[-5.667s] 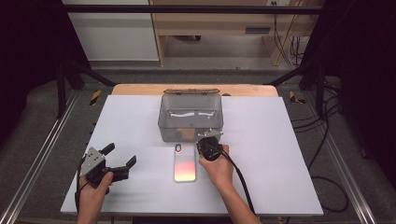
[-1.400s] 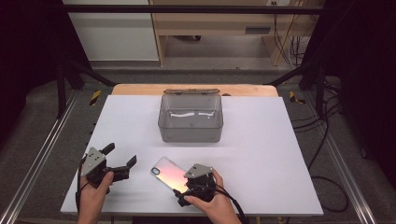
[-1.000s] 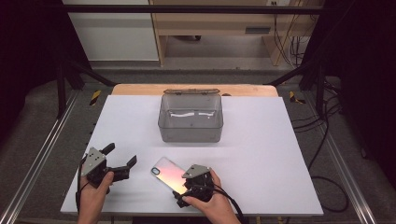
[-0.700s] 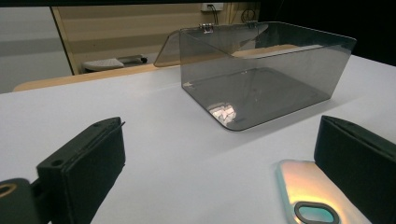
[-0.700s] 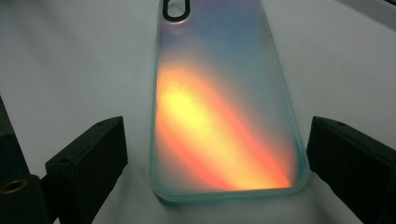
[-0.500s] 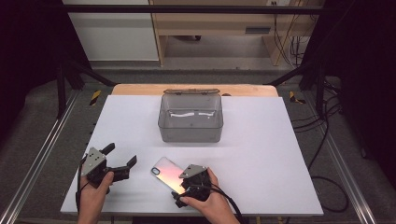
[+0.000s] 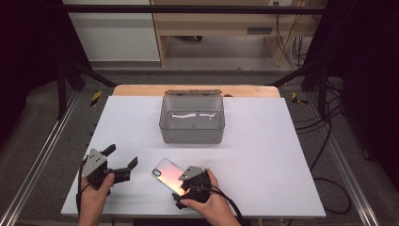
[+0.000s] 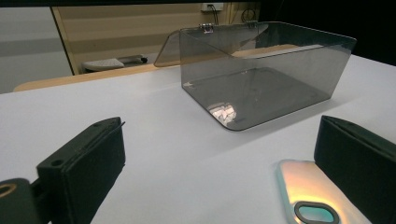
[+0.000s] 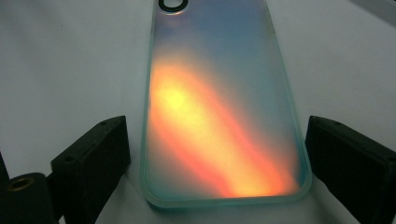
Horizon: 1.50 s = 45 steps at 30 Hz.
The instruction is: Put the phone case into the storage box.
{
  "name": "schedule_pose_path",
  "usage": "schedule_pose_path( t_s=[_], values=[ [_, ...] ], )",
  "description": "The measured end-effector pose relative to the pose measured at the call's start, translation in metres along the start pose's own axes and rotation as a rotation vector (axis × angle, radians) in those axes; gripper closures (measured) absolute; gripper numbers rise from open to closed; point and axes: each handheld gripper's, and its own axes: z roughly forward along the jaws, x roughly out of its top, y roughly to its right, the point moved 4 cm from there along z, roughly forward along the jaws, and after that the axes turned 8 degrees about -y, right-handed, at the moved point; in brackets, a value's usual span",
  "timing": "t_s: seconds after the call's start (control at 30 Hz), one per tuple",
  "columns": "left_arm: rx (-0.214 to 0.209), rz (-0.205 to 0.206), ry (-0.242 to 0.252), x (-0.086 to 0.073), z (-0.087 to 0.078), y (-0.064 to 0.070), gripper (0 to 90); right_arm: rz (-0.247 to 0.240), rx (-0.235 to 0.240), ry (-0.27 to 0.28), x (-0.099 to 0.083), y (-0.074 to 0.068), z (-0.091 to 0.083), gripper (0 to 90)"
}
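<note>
An iridescent phone case (image 7: 168, 175) lies flat and askew on the white table, its camera hole toward the far left. My right gripper (image 7: 182, 184) is open at the case's near end. In the right gripper view the case (image 9: 219, 102) runs between the two jaws with a narrow gap on each side, and that gripper (image 9: 219, 156) holds nothing. To the left, my left gripper (image 7: 121, 157) rests open on the table. In its own view this gripper (image 8: 222, 158) is empty, with a corner of the case (image 8: 317, 196) by its right jaw.
A clear grey plastic box (image 7: 192, 136) stands at the table's middle back with its lid (image 7: 192, 90) swung open behind it; it also appears ahead in the left gripper view (image 8: 261, 79). White tabletop (image 7: 268, 160) stretches to the right. Cables hang off the right side.
Since the earliest frame the case has gone from just before the box to the front, turned askew, and my right gripper now sits at its near end. The left gripper has stayed put.
</note>
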Motion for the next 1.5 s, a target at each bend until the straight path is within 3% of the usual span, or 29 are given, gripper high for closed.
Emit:
schedule_pose_path(
  t_s=[0.27, 0.5, 0.83, 1.1, 1.4, 1.5],
  values=[
    [-0.002, 0.003, -0.002, 0.0, 0.0, 0.001, 2.0, -0.01, -0.005, 0.0, 0.0, 0.002, -0.002, 17.0],
    [-0.006, 0.006, -0.001, 0.001, -0.001, 0.003, 2.0, -0.009, 0.001, -0.024, 0.002, 0.003, -0.002, 17.8],
    [-0.019, -0.009, 0.008, 0.002, -0.002, 0.005, 2.0, 0.007, 0.012, 0.006, 0.002, 0.012, -0.009, 18.0],
    [-0.057, 0.0, 0.022, 0.013, -0.008, 0.021, 2.0, 0.026, 0.011, 0.132, 0.008, 0.023, -0.032, 17.9],
    [-0.137, 0.004, 0.046, 0.04, -0.008, 0.052, 1.9, 0.077, -0.043, 0.318, 0.021, 0.057, -0.078, 17.8],
    [-0.147, 0.009, 0.046, 0.048, -0.002, 0.059, 2.0, 0.078, -0.052, 0.337, 0.024, 0.062, -0.082, 17.8]
  ],
)
